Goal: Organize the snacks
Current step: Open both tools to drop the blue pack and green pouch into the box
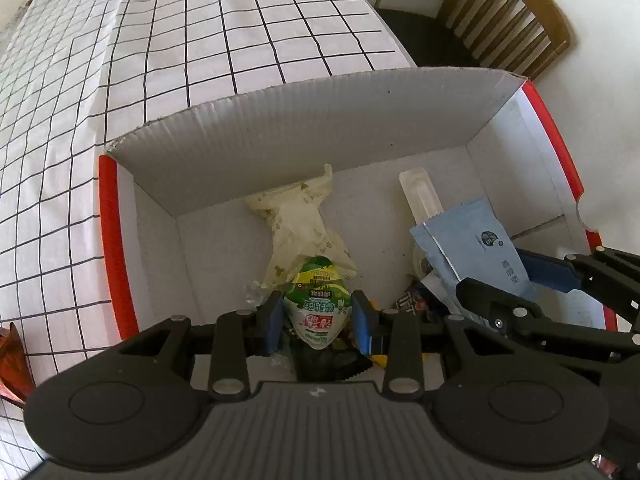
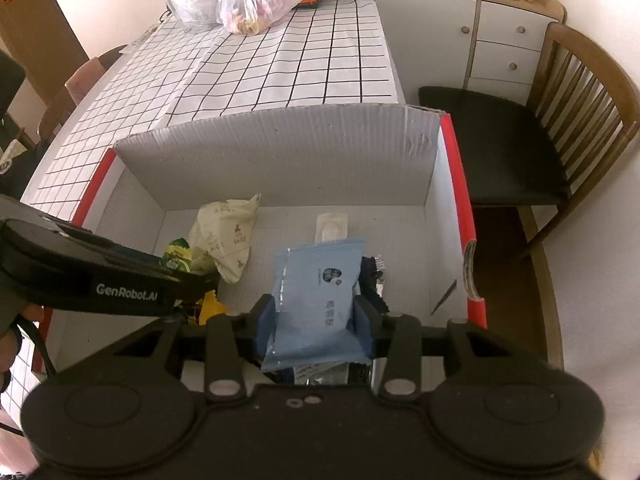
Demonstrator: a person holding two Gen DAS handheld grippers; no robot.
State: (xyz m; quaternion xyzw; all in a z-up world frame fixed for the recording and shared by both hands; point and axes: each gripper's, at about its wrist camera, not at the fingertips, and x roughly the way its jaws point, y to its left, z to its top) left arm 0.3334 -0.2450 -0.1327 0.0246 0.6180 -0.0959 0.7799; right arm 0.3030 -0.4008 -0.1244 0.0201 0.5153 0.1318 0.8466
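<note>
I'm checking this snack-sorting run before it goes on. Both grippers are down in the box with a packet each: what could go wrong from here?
1. The left gripper pinches the green packet only near its lower end; it may slip or twist out.
2. The right gripper and its blue packet sit close beside the left one, so they could bump.
3. Dropped here, the blue packet would bury the packets beneath it in the box.
</note>
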